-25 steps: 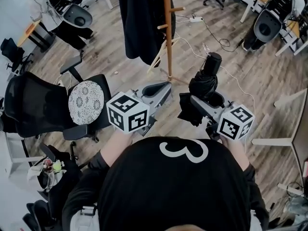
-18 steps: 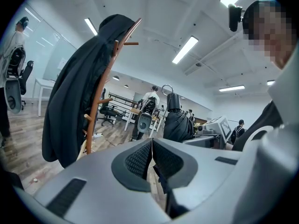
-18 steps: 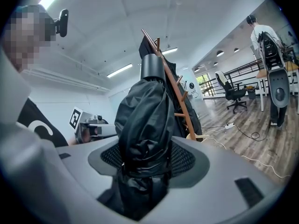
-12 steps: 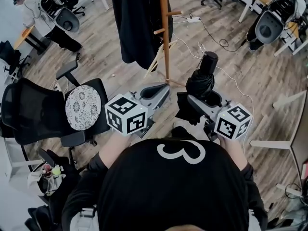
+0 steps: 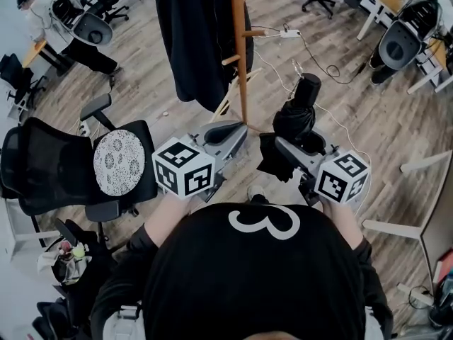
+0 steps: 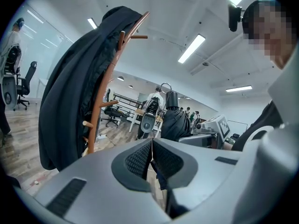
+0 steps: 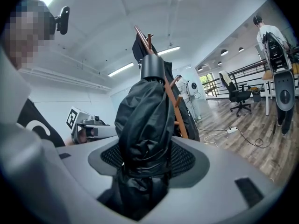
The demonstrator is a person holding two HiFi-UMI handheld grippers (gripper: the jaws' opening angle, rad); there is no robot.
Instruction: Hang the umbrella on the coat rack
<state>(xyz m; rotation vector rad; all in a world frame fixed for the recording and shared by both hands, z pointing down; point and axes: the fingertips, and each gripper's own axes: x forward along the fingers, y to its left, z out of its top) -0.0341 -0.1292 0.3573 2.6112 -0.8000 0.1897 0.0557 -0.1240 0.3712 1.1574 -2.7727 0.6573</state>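
Where the umbrella sits: folded and black, the umbrella (image 5: 296, 119) stands upright at center right of the head view, its stubby end uppermost, short of the rack and not touching it.
Right gripper (image 5: 303, 151): clamped round the umbrella's bunched cloth, which fills the gap between both pads.
Left gripper (image 5: 228, 133): jaws pressed together on nothing, idle at center frame.
Coat rack (image 5: 238, 62): wooden pole at upper center; short pegs (image 5: 231, 59) show bare on its near side.
Coat (image 5: 190, 34): dark, draped over the rack's left side, hiding whatever pegs lie beneath.
Risk, slip: my hold is on soft fabric, not the rigid shaft, so I judge the umbrella could slide or twist as I reach.
Risk, no catch: I cannot see a strap or loop; without one found, a peg has nothing to hold.
Risk, snag: reaching left could foul the coat.
Risk, footing: a cable (image 5: 333, 66) trails on the floor right of the rack.
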